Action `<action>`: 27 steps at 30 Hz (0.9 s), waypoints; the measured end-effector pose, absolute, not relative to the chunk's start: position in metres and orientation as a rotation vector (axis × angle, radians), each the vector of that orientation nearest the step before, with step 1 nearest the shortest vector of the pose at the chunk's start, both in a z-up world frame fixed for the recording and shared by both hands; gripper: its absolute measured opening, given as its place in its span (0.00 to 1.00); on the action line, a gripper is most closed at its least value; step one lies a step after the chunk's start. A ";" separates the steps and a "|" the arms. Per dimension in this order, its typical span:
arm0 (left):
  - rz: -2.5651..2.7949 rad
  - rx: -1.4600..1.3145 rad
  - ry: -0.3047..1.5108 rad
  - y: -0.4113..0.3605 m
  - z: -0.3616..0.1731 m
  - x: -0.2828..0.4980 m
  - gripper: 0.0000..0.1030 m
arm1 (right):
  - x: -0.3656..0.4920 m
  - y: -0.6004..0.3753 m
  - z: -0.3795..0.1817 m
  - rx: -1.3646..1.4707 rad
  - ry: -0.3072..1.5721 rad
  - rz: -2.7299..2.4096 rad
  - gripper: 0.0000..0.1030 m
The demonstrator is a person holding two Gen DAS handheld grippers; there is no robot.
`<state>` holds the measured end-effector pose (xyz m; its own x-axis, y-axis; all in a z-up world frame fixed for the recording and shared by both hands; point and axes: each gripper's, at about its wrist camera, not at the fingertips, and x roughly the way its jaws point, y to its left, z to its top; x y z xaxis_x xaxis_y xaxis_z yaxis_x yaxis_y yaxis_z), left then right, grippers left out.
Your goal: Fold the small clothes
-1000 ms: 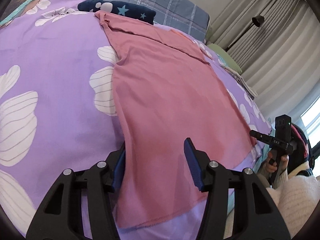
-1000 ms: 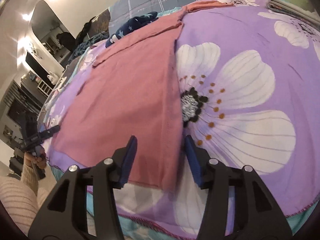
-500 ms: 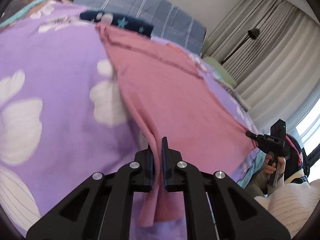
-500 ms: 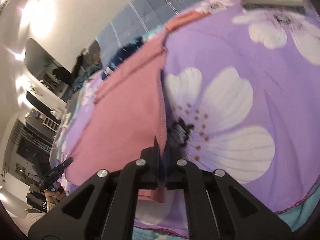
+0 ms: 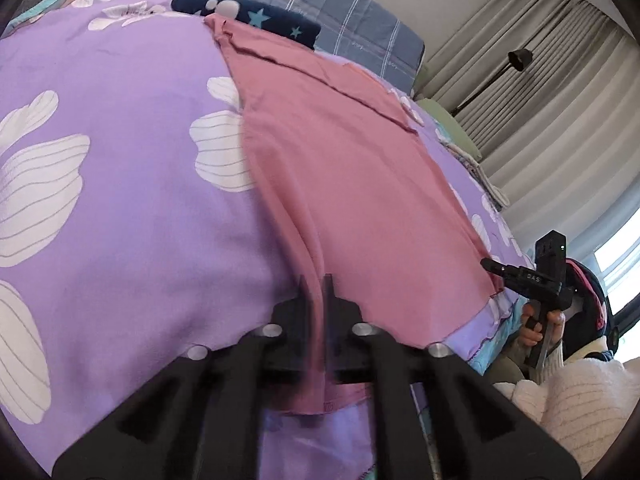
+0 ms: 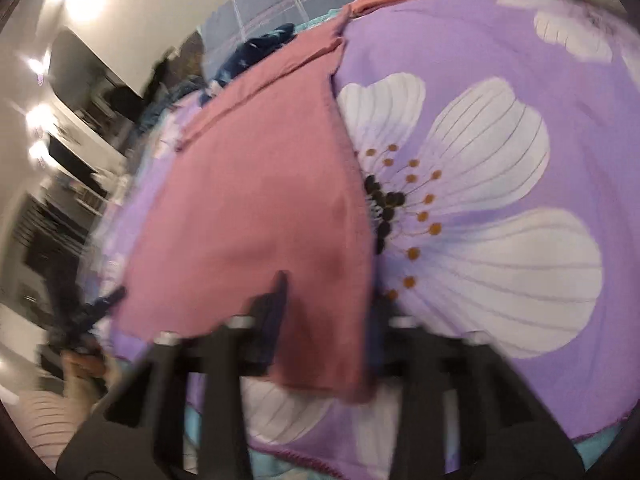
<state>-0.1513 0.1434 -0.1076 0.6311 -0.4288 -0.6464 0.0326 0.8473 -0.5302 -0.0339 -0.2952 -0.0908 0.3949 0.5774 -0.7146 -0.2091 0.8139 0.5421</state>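
A pink garment (image 5: 340, 168) lies spread on the purple flowered bedsheet (image 5: 120, 184), its hem towards me. My left gripper (image 5: 316, 280) is shut on the near left corner, and the cloth rises in a ridge between its fingers. My right gripper (image 6: 328, 294) holds the opposite hem corner of the pink garment (image 6: 256, 208). That view is blurred; one finger is hidden behind the draped cloth and the corner hangs down over the gripper's body. From the left wrist view the right gripper (image 5: 486, 262) sits at the garment's far corner. The left gripper (image 6: 116, 296) shows as a dark smear.
A navy star-print garment (image 5: 248, 16) and a blue checked pillow (image 5: 352, 16) lie beyond the pink cloth. Folded laundry (image 5: 476, 164) sits at the bed's right side, with a floor lamp (image 5: 518, 58) and curtains behind. A cream sleeve (image 5: 580, 400) is beside the bed's near edge.
Both grippers stood open over the hem corners and have shut on them. The cloth is now pinched up at each corner, and the right view has rolled and blurred.
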 end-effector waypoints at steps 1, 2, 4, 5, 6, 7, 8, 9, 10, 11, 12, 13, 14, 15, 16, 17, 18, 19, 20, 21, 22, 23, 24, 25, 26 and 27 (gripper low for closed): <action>-0.243 -0.459 0.838 0.141 -0.101 -0.154 0.05 | -0.033 -0.306 -0.088 0.484 1.044 0.540 0.03; -0.218 -0.401 0.810 0.138 -0.090 -0.158 0.05 | -0.034 -0.321 -0.080 0.585 1.004 0.565 0.02; -0.219 -0.364 0.752 0.134 -0.069 -0.165 0.05 | -0.037 -0.342 -0.063 0.664 0.944 0.594 0.02; -0.221 -0.356 0.732 0.133 -0.061 -0.167 0.04 | -0.040 -0.349 -0.053 0.692 0.918 0.611 0.02; -0.220 -0.331 0.693 0.130 -0.044 -0.172 0.04 | -0.043 -0.353 -0.044 0.694 0.896 0.616 0.02; -0.220 -0.317 0.671 0.128 -0.034 -0.175 0.04 | -0.045 -0.357 -0.036 0.690 0.876 0.619 0.02; -0.221 -0.302 0.646 0.126 -0.023 -0.179 0.04 | -0.050 -0.359 -0.026 0.694 0.850 0.631 0.02; -0.224 -0.282 0.621 0.124 -0.009 -0.184 0.04 | -0.054 -0.361 -0.017 0.696 0.826 0.646 0.02; -0.227 -0.261 0.601 0.121 0.004 -0.189 0.04 | -0.060 -0.364 -0.006 0.687 0.796 0.657 0.02; -0.232 -0.243 0.588 0.119 0.013 -0.193 0.04 | -0.066 -0.367 0.004 0.673 0.770 0.658 0.02; -0.240 -0.213 0.571 0.114 0.026 -0.199 0.04 | -0.072 -0.370 0.015 0.654 0.745 0.655 0.02; -0.242 -0.189 0.558 0.110 0.036 -0.204 0.04 | -0.083 -0.374 0.028 0.619 0.714 0.646 0.02; -0.237 -0.146 0.547 0.105 0.046 -0.210 0.05 | -0.091 -0.374 0.040 0.576 0.694 0.632 0.02; -0.238 -0.122 0.546 0.101 0.048 -0.213 0.05 | -0.099 -0.369 0.051 0.507 0.682 0.603 0.02; -0.246 -0.105 0.553 0.097 0.050 -0.214 0.05 | -0.103 -0.369 0.055 0.465 0.682 0.577 0.02; -0.249 -0.106 0.569 0.098 0.047 -0.211 0.05 | -0.105 -0.359 0.057 0.381 0.685 0.516 0.02; -0.249 -0.107 0.590 0.098 0.042 -0.205 0.05 | -0.102 -0.347 0.055 0.326 0.692 0.485 0.02; -0.241 -0.102 0.603 0.098 0.038 -0.200 0.05 | -0.098 -0.334 0.049 0.272 0.697 0.466 0.02; -0.217 -0.092 0.627 0.099 0.029 -0.189 0.05 | -0.094 -0.327 0.044 0.252 0.699 0.460 0.02; -0.206 -0.095 0.640 0.101 0.024 -0.181 0.05 | -0.084 -0.316 0.037 0.242 0.709 0.463 0.02; -0.200 -0.109 0.654 0.104 0.019 -0.170 0.05 | -0.075 -0.308 0.031 0.250 0.716 0.477 0.02; -0.199 -0.123 0.661 0.107 0.014 -0.161 0.05 | -0.064 -0.301 0.026 0.270 0.717 0.498 0.02; -0.189 -0.131 0.657 0.110 0.009 -0.148 0.05 | -0.053 -0.294 0.023 0.282 0.700 0.501 0.02; -0.172 -0.138 0.645 0.115 0.007 -0.138 0.05 | -0.045 -0.289 0.022 0.282 0.682 0.499 0.02; -0.158 -0.146 0.635 0.119 0.007 -0.131 0.05 | -0.034 -0.285 0.022 0.286 0.654 0.484 0.02; -0.136 -0.171 0.620 0.126 0.007 -0.119 0.05 | -0.025 -0.282 0.022 0.296 0.642 0.462 0.02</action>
